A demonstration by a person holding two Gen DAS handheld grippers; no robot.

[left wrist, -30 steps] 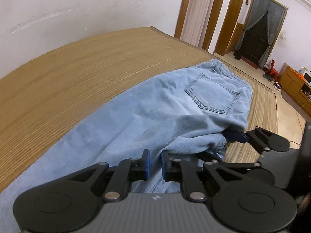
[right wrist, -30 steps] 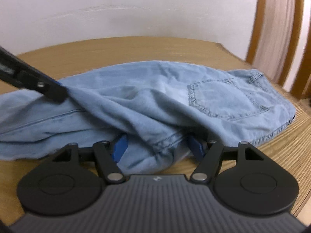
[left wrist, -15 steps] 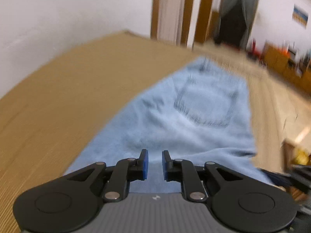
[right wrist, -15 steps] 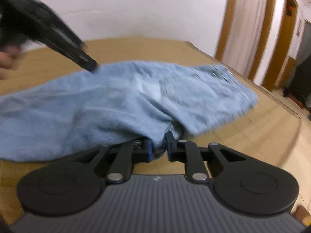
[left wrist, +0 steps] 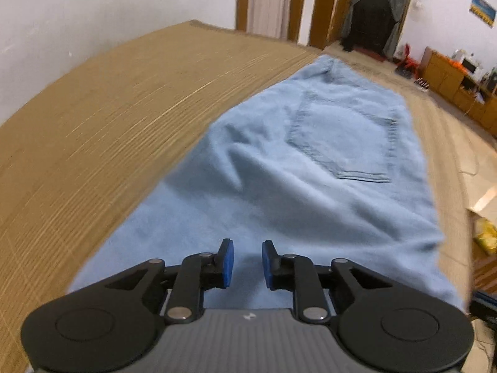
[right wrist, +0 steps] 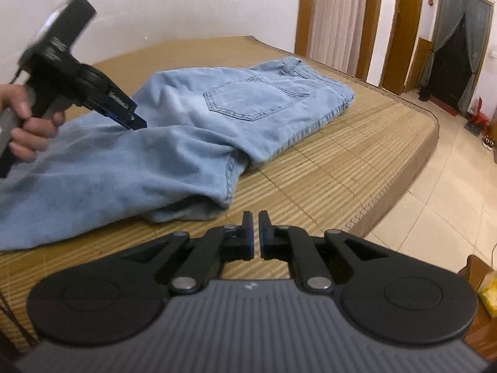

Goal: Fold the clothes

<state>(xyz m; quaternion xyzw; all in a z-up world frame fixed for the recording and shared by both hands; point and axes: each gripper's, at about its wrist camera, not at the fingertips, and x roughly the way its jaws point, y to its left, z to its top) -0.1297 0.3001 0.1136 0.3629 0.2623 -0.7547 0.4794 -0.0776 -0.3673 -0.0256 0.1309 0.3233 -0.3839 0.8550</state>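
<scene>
**Denim on a bamboo-mat bed: one pair of jeans, two tools, neither gripping**

Denim, pale blue, one garment: a pair of jeans [right wrist: 192, 130] lies on the woven bamboo mat [right wrist: 357, 155] that covers the bed. The waist end rests toward the far side of the mat, doubled over on itself; one back pocket [right wrist: 254, 98] faces up. The leg part runs toward the left of the right wrist view, and its bunched near edge sits just ahead of the right tool.

Two tools counted, one per hand.

Left tool [left wrist: 247, 264]: in its own view, it hangs over the denim, blue pads apart with a clear gap, jaws opening. Cloth shows below the gap; nothing is pinched between the pads. In the right wrist view the same tool [right wrist: 136, 122] is seen from the side, tip low against the upper leg fabric. One hand [right wrist: 28, 124] grips its handle.

Right tool [right wrist: 255, 233]: pads almost together, only a thin slit between them, nothing in it. It is over bare mat, near the jeans' edge but apart from it.

Background: white wall, one dark curtained doorway [right wrist: 450, 62], tiled floor [right wrist: 444, 202] beside the bed.
</scene>
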